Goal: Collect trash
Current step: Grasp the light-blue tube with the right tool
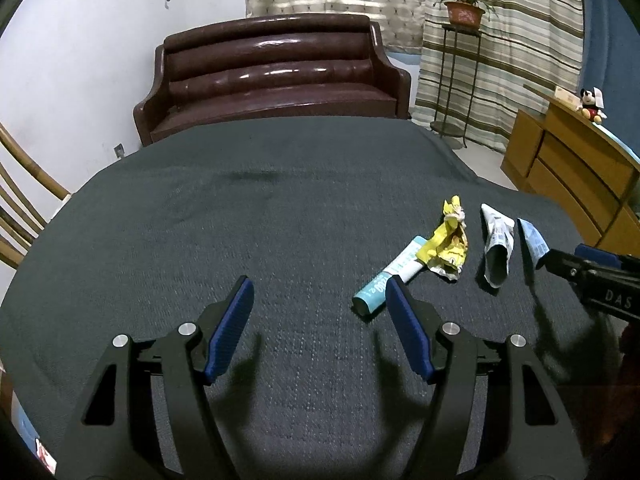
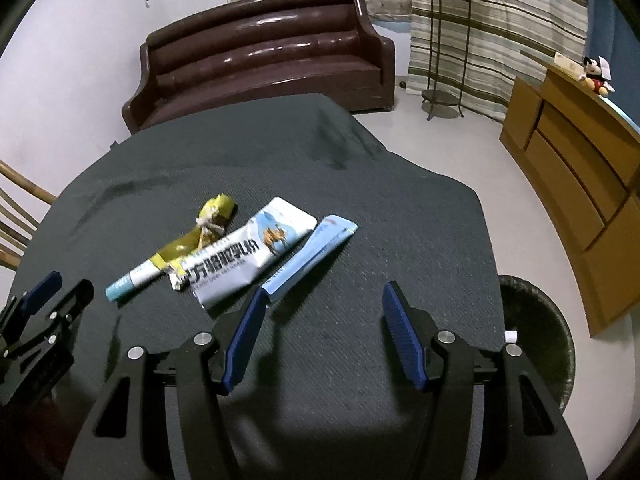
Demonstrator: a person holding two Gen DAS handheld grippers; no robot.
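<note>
Several pieces of trash lie on a dark grey cloth-covered table (image 1: pixel 200 220): a teal and white stick packet (image 1: pixel 384 280) (image 2: pixel 130 278), a crumpled yellow wrapper (image 1: pixel 448 240) (image 2: pixel 192 236), a white sachet with a camel picture (image 2: pixel 248 252) (image 1: pixel 498 246), and a light blue sachet (image 2: pixel 310 258) (image 1: pixel 530 240). My left gripper (image 1: pixel 320 290) is open and empty, its right fingertip just beside the teal packet. My right gripper (image 2: pixel 324 296) is open and empty, its left fingertip at the near end of the light blue sachet. Each gripper shows at the edge of the other's view.
A dark round trash bin (image 2: pixel 540 336) stands on the floor right of the table. A brown leather sofa (image 1: pixel 272 76) is behind the table, a wooden cabinet (image 2: pixel 572 184) at right, a plant stand (image 1: pixel 460 64) by the curtains, a wooden chair (image 1: pixel 16 208) at left.
</note>
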